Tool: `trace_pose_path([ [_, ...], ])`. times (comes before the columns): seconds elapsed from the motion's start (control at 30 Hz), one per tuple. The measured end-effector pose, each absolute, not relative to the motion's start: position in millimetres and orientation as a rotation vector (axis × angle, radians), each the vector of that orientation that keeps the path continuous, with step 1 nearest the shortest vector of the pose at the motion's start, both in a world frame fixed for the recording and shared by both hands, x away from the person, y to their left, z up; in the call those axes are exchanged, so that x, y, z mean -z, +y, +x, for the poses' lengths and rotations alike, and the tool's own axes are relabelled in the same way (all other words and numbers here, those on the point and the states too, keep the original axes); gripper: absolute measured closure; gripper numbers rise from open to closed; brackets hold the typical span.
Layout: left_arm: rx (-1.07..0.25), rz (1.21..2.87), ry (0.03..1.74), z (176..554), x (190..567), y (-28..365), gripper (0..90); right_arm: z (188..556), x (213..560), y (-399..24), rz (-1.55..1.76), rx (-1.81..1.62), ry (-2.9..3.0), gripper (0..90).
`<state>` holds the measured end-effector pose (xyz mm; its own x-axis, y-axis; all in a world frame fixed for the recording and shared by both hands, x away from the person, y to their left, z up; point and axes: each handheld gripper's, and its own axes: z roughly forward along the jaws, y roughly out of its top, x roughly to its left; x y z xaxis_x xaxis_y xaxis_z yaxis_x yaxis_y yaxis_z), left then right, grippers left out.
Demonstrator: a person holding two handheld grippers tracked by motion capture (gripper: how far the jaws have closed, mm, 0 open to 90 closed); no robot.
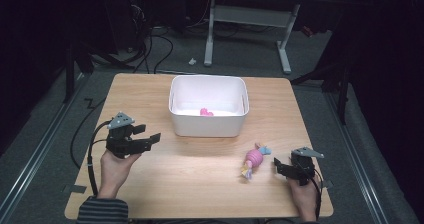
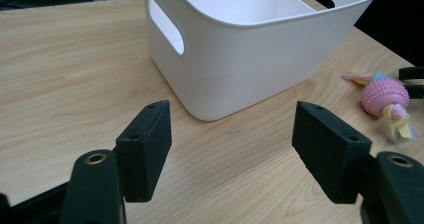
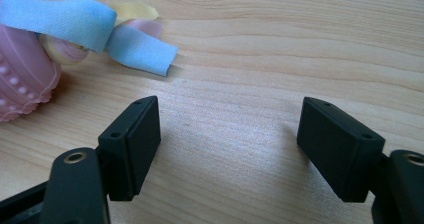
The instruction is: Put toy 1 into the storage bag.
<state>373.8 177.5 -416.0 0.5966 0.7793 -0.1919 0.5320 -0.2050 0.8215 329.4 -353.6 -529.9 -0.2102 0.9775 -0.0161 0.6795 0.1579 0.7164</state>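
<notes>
One pink toy [image 1: 206, 112] lies in the white plastic bin [image 1: 208, 125]; the pink knobbly ball with ribbons [image 1: 253, 159] waits near the surface's right edge, both the left gripper [image 1: 150, 135] and right gripper [image 1: 276, 165] parted and empty.

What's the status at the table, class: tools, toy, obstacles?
Both tools open, left, right. Pink toy on table, beside right tool, untouched. Bin beyond; nothing in the way.

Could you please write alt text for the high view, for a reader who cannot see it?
A person holds an open claw in each hand over a wooden table: the left claw near a white bin with a small pink item inside, the right claw just right of a pink knobbly toy with pastel ribbon ends. Neither claw holds anything.
</notes>
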Motion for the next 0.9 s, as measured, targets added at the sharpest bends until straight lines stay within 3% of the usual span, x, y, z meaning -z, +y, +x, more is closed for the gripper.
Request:
trace_pose_path([
  [0.9, -0.318, 1.928, 1.158, 377.2, 475.3, 170.9, 32.6, 329.4, 530.0, -353.2, 1.567, -0.814, 1.957, 25.5],
])
